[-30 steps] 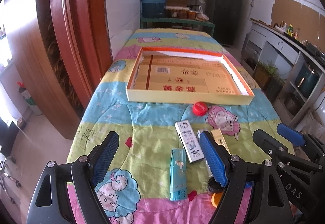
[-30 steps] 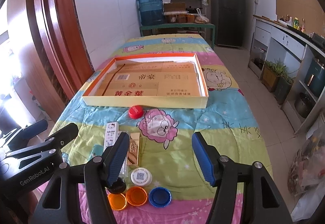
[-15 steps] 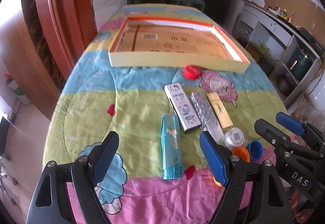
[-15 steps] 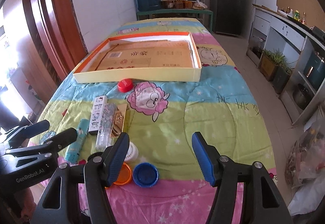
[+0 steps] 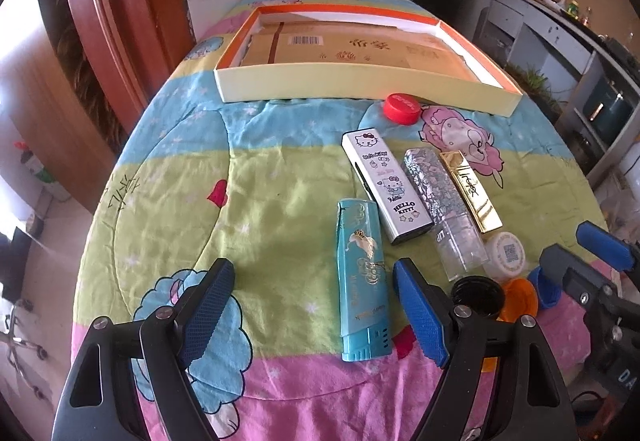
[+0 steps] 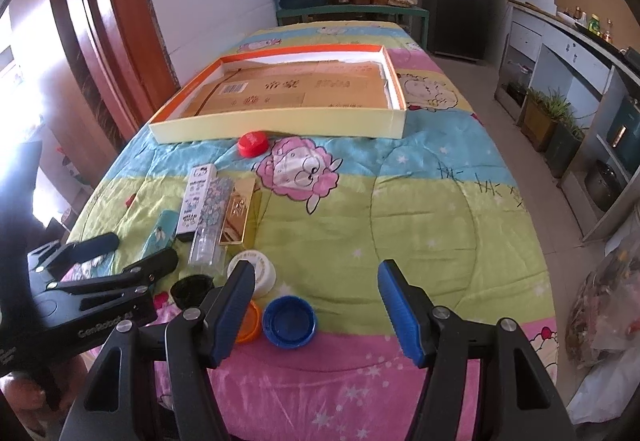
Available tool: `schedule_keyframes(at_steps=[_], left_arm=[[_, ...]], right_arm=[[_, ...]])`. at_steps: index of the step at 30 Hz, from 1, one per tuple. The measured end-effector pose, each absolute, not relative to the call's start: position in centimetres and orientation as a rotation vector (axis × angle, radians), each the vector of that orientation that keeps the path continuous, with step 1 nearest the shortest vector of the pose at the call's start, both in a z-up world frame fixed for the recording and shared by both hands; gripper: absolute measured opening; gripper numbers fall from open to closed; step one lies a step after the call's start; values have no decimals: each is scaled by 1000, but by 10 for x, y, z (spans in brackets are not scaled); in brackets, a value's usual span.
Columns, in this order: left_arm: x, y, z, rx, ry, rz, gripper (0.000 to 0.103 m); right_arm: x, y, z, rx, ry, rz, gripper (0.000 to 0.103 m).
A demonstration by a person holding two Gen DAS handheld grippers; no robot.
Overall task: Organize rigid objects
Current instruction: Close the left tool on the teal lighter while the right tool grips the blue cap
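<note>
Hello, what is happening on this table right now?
A person holds two grippers over a quilt-covered table. Both the left gripper and the right gripper are open and hold nothing. Near them lie a teal lighter, three slim cases and several bottle caps. The tray farther back holds only flattened cardboard, so nothing is sorted into it yet.

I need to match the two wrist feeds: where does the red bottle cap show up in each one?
Left wrist view: the red cap sits right of centre in the upper half, just in front of the near wall of the cardboard tray.
Right wrist view: the red cap is left of centre, again just before the tray.
Shared landmark: the pink cartoon sheep print lies to its right in both.
</note>
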State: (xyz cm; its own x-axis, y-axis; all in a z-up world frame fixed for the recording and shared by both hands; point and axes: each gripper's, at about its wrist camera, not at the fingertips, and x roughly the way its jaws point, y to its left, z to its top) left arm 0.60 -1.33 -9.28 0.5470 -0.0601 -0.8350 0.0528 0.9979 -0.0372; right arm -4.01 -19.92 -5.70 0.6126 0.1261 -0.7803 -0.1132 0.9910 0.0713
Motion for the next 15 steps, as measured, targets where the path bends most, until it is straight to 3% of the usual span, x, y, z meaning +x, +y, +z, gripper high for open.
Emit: schedule_keyframes(at_steps=[1,9,15], left_arm=[[6,-12,-92,-4,978,-61,77],[0,-12,-89,-21,935,-91,24],[-1,-14,-89,-17,934,-95,23]], right_arm=[[-41,-199,-58,13,904,145,64],[-49,-204,-66,-3,937,148,64],[-53,-206,-71,-4,956,162,63]])
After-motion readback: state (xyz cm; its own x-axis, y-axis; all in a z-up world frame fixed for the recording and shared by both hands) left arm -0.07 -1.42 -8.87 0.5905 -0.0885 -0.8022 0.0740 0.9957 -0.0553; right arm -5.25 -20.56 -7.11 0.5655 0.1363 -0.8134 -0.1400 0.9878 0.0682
